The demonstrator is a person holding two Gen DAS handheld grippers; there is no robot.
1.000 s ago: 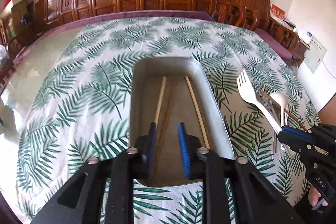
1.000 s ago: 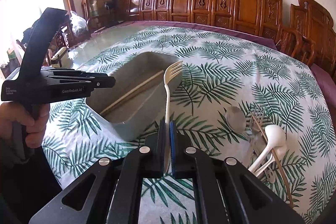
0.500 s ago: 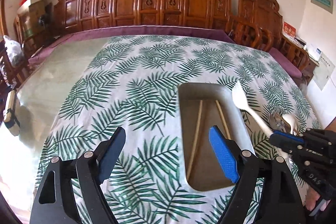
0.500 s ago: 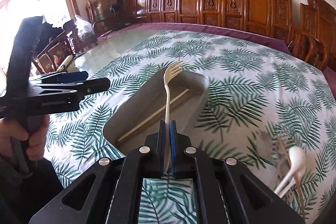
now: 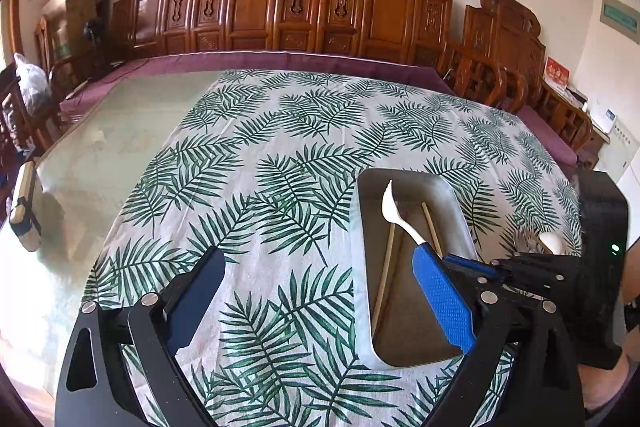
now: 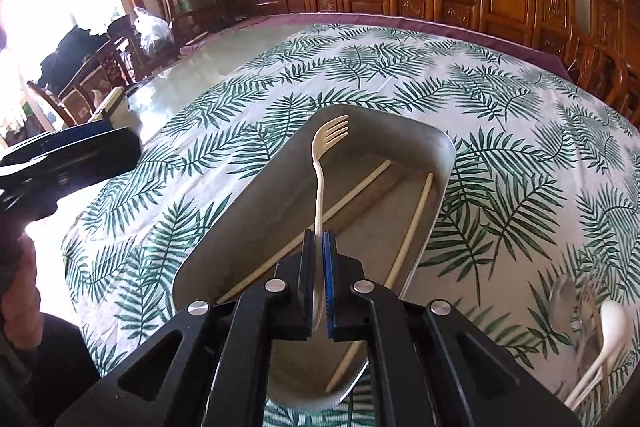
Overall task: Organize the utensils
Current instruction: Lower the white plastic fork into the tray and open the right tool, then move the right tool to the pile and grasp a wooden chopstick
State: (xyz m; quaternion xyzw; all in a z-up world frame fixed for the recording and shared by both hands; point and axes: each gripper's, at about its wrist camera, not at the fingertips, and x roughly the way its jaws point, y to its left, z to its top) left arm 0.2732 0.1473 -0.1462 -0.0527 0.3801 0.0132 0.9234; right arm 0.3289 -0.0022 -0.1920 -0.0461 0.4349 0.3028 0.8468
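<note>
A grey oblong tray [image 6: 448,147] lies on the leaf-print cloth with pale chopsticks [image 6: 416,215] inside. My right gripper [image 6: 319,239] is shut on the handle of a cream plastic fork [image 6: 320,167], which hangs above the tray with its tines pointing to the far end. In the left wrist view the same fork [image 5: 390,203] shows over the tray [image 5: 360,227], beside a chopstick [image 5: 386,267]. My left gripper [image 5: 318,255] hovers over the cloth just left of the tray, its jaws opening, with nothing between them.
Right of the tray lies a heap of utensils: white spoons [image 6: 604,331] and a metal spoon [image 6: 560,299]. Carved wooden chairs [image 5: 260,7] line the table's far side. Bare glass tabletop [image 5: 112,147] lies left of the cloth, with a wooden block [image 5: 24,211] on it.
The left gripper's jaws have spread wide and it has drawn back left, off the tray. The right gripper has carried the fork from the tray's right side to above it.
</note>
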